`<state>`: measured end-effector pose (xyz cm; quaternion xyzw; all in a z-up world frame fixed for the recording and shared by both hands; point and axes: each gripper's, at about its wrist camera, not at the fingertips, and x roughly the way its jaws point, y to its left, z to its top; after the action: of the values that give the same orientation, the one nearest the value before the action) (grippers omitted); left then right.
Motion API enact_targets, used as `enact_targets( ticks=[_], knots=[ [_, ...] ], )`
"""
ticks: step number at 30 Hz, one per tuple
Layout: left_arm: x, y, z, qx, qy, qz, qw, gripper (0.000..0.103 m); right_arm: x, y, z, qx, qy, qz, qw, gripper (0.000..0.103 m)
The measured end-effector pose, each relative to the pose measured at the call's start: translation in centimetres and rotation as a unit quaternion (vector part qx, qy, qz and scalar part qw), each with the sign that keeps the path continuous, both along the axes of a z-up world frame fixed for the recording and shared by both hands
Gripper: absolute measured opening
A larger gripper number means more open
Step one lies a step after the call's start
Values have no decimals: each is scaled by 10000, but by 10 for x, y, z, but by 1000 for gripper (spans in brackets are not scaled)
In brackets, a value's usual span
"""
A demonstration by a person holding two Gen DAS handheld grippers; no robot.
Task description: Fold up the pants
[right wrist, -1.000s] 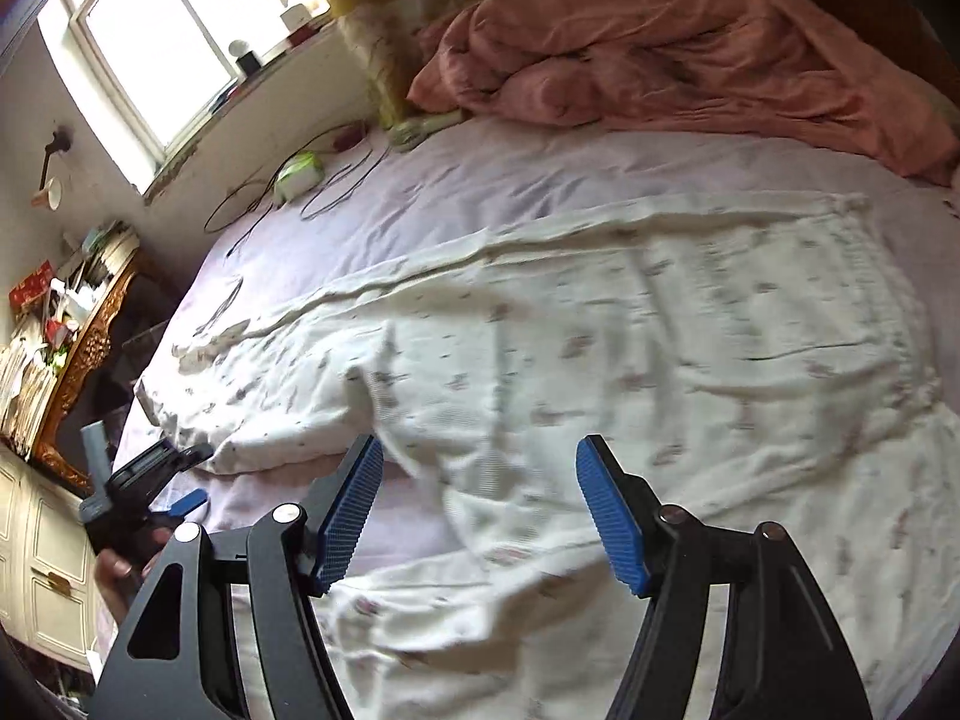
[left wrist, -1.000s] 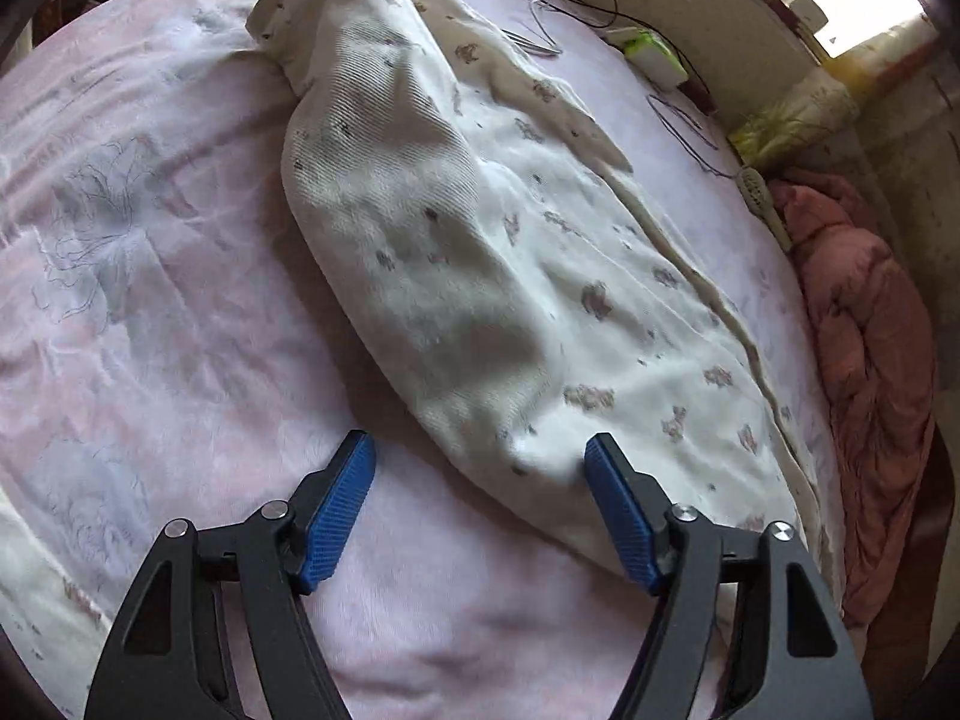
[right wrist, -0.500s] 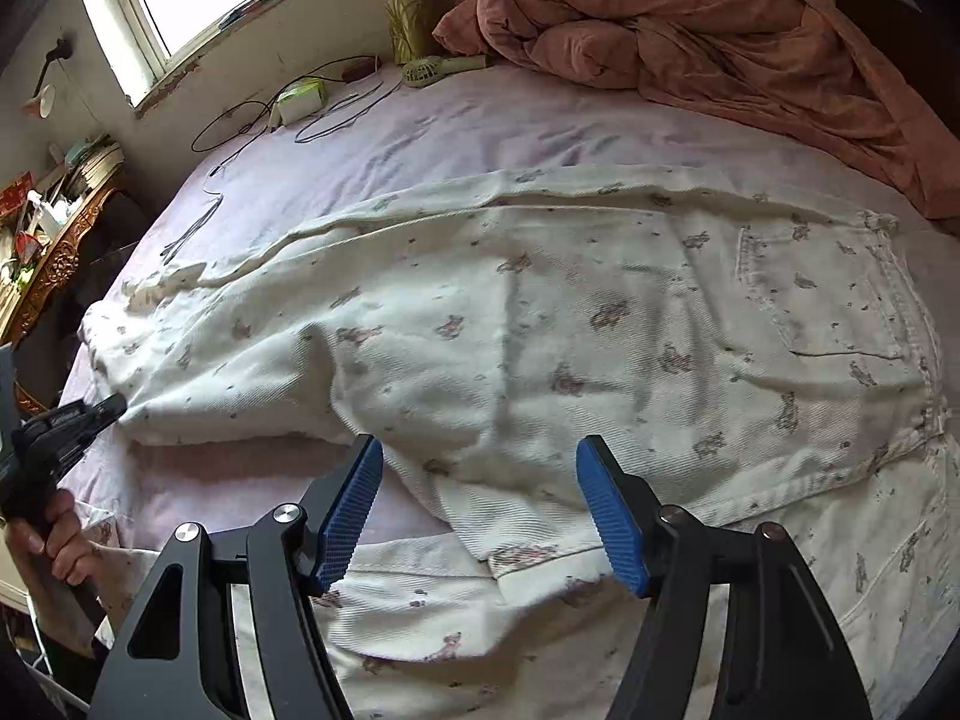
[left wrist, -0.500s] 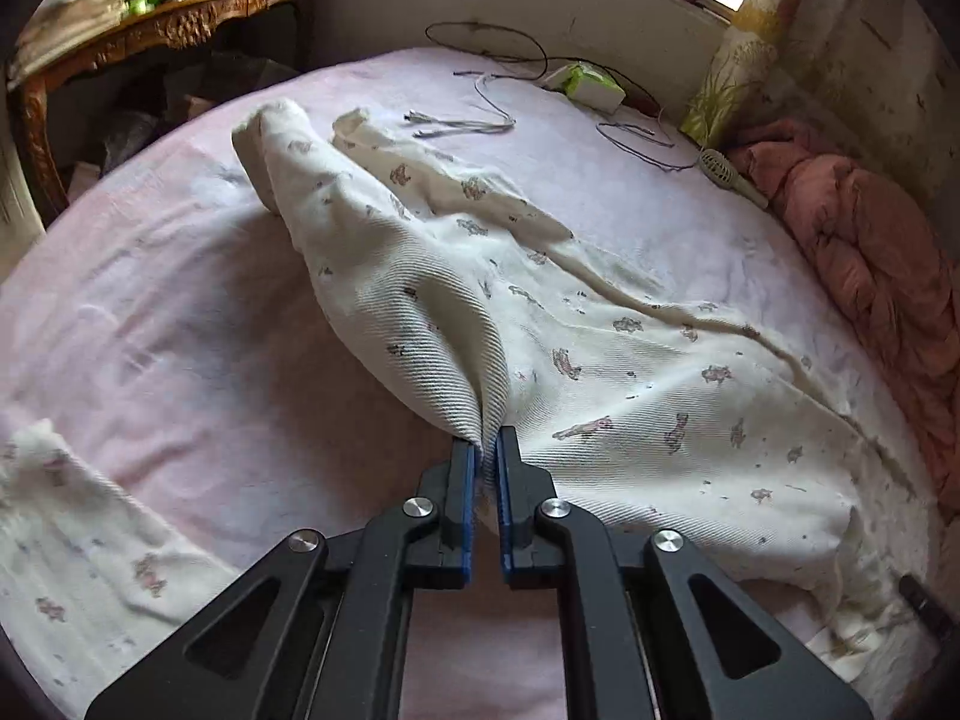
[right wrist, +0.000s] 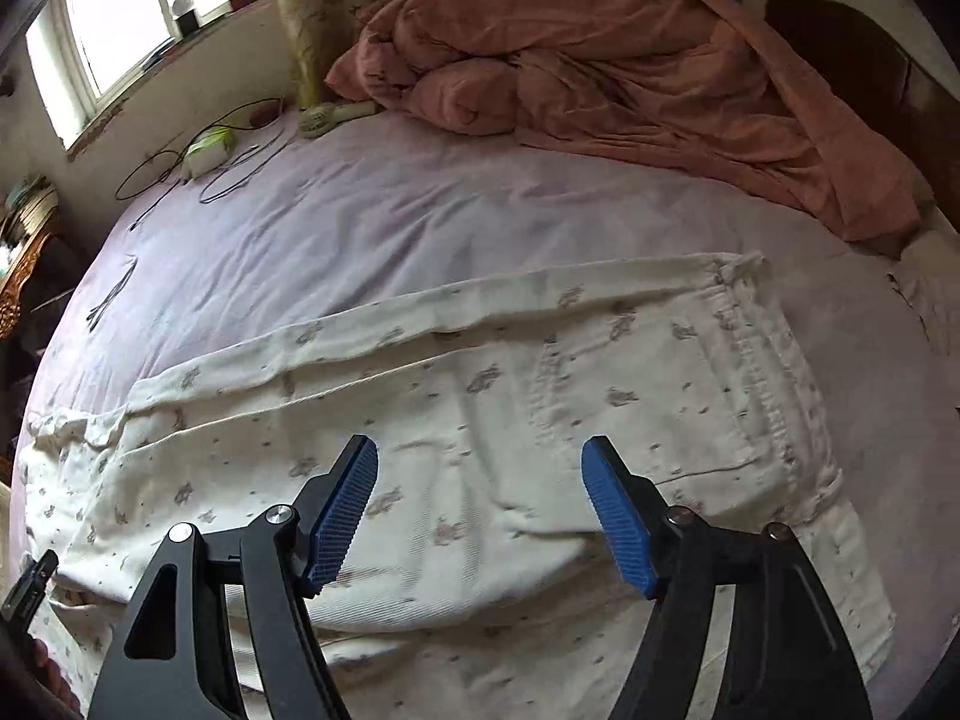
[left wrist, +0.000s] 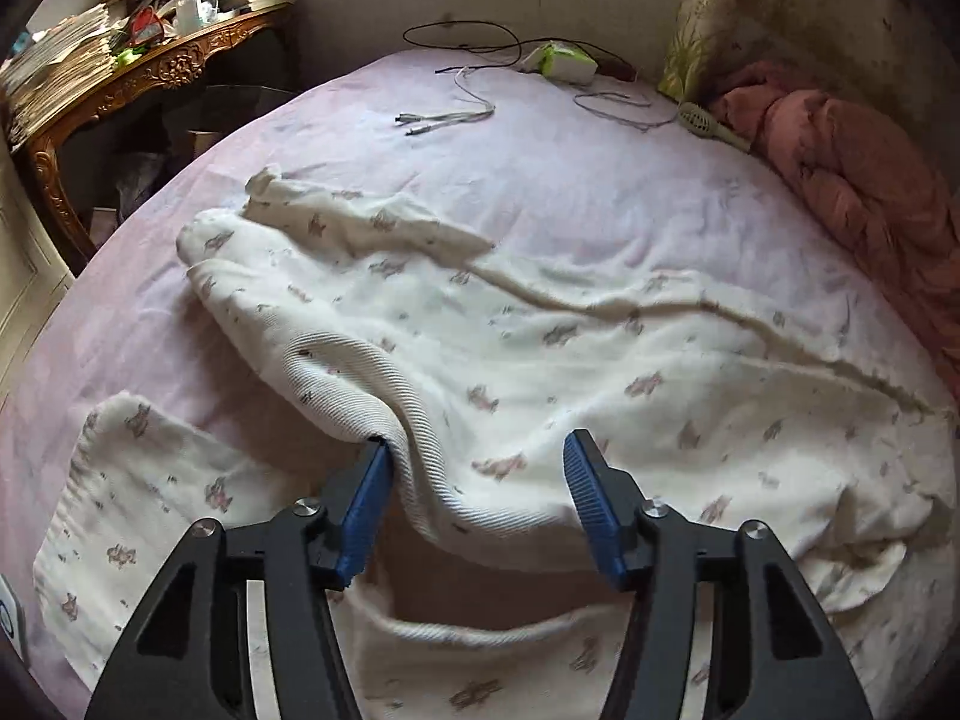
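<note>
White pants (left wrist: 540, 348) with a small print lie spread across the pink sheet (left wrist: 360, 138). One leg is folded over the other, and the lower leg (left wrist: 150, 480) sticks out at the left. My left gripper (left wrist: 477, 444) hovers at the near folded edge with its jaws opening. The fold lies loose between them, resting against the left pad. In the right wrist view the pants (right wrist: 480, 396) run to the waistband (right wrist: 774, 372) at the right. My right gripper (right wrist: 480, 444) hangs above the seat, its jaws opening slightly, with nothing between them.
A crumpled salmon duvet (right wrist: 600, 60) is heaped at the head of the bed. Cables (left wrist: 456, 114), a green-white box (left wrist: 561, 63) and a hand-held fan (left wrist: 702, 120) lie on the far sheet. A carved wooden table (left wrist: 120, 78) piled with papers stands past the bed's left edge.
My left gripper shut on the fold of the upper leg, lifted and dragged it, then opened and let it drop. My right gripper moved across the pants toward the seat.
</note>
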<state>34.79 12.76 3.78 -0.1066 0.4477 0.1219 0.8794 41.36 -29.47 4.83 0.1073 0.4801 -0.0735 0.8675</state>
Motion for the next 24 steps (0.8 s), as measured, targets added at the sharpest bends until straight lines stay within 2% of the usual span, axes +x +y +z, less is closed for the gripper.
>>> enact_targets(
  ticks=[2,5,8,10,12,14,18,21,22,23,24],
  knots=[
    [30,-6,10,-82,-95,-8,9999,57,8,-23,-7,315,52,-226,9992,72],
    [80,-6,14,-511,-72,50,9987,61,26,-42,-19,922,32,-249,9954,72],
    [127,-3,5,-625,330,200,9973,61,49,-36,-31,1135,44,-145,9934,72],
    [144,1,-3,-729,509,314,9955,61,69,-31,-46,1461,298,-100,9888,72],
    [153,2,-8,-818,637,364,9939,61,88,-26,-65,1841,493,-274,9813,72],
    [153,1,-8,-828,575,370,9942,62,102,-21,-77,2041,519,-482,9764,72],
    [146,-11,-3,-318,546,189,9978,63,138,-14,-97,2178,687,-849,9699,72],
    [138,-11,12,-139,368,6,9992,65,158,-12,-109,2062,936,-1179,9669,73],
    [136,-9,18,-121,306,-32,9995,71,163,-11,-109,2004,956,-1268,9668,73],
    [133,-7,25,-106,254,-32,9996,77,166,-11,-107,1915,933,-1329,9680,70],
    [130,-3,30,-116,213,-13,9997,78,168,-9,-105,1719,938,-1367,9711,63]
  ],
)
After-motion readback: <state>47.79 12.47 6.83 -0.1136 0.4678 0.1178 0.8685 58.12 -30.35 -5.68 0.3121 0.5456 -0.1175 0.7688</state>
